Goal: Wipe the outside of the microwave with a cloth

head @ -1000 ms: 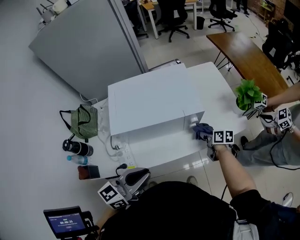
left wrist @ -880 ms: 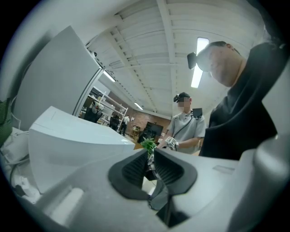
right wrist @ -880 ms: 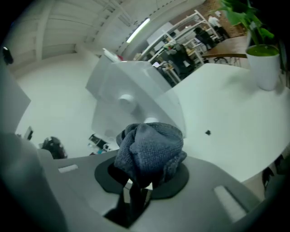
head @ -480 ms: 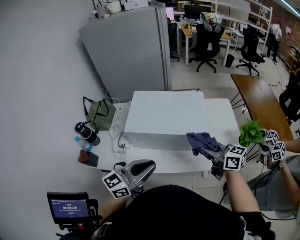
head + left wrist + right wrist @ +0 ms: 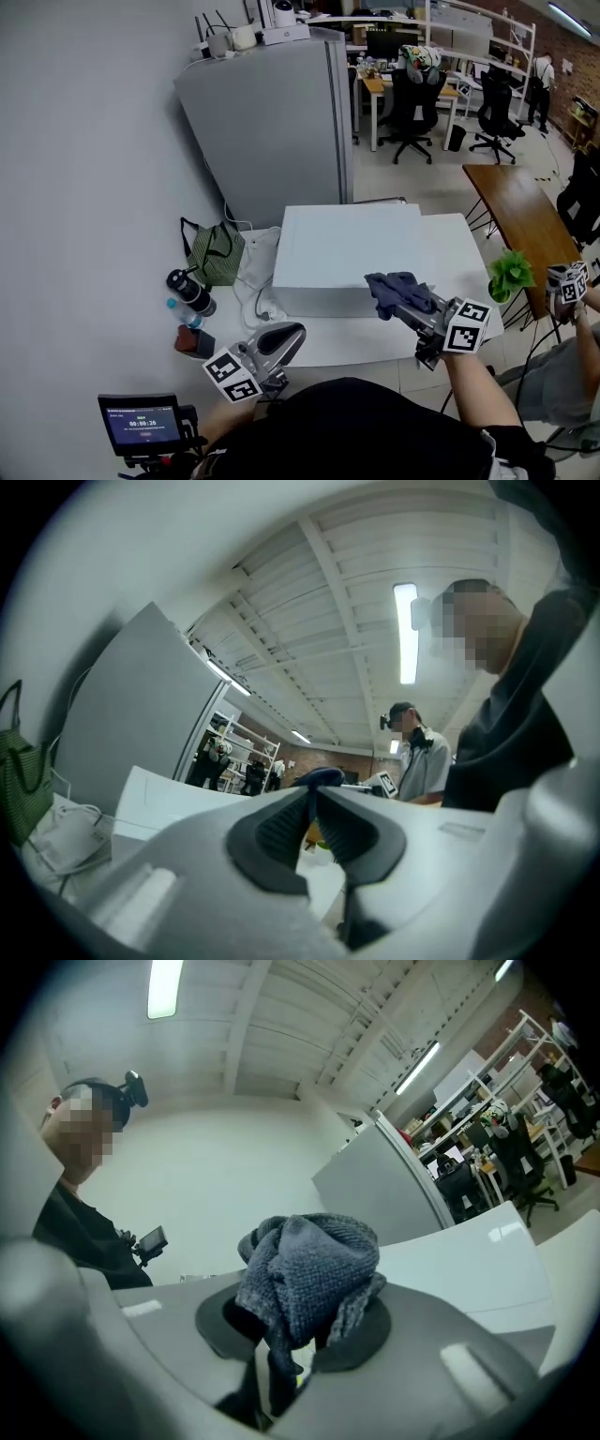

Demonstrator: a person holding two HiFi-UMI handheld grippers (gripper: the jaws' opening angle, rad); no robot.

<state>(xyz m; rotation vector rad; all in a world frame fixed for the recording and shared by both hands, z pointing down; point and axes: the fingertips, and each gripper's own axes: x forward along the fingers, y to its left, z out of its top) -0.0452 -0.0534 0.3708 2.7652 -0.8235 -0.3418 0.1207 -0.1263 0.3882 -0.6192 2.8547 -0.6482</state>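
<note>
The white microwave (image 5: pixel 347 253) stands on a white table (image 5: pixel 459 248). My right gripper (image 5: pixel 405 302) is shut on a bunched blue-grey cloth (image 5: pixel 396 289) over the microwave's front top edge, toward its right end. Whether the cloth touches the microwave I cannot tell. In the right gripper view the cloth (image 5: pixel 305 1274) bulges out above the right gripper (image 5: pixel 295 1335), with the microwave (image 5: pixel 469 1260) behind it. My left gripper (image 5: pixel 292 334) hangs low before the table's front left, shut and holding nothing. In the left gripper view the left gripper (image 5: pixel 314 803) has its pads together, and the microwave (image 5: pixel 173 799) lies beyond it.
Left of the microwave are a green bag (image 5: pixel 214 255), a black bottle (image 5: pixel 190 292) and a power strip with cables (image 5: pixel 261 302). A grey cabinet (image 5: pixel 272 122) stands behind. A potted plant (image 5: pixel 511 275) and another person's gripper (image 5: pixel 569 280) are at the right.
My right gripper has carried the cloth from the microwave's lower front right corner up to its front top edge. The head view has swung. The left gripper stays low and shut.
</note>
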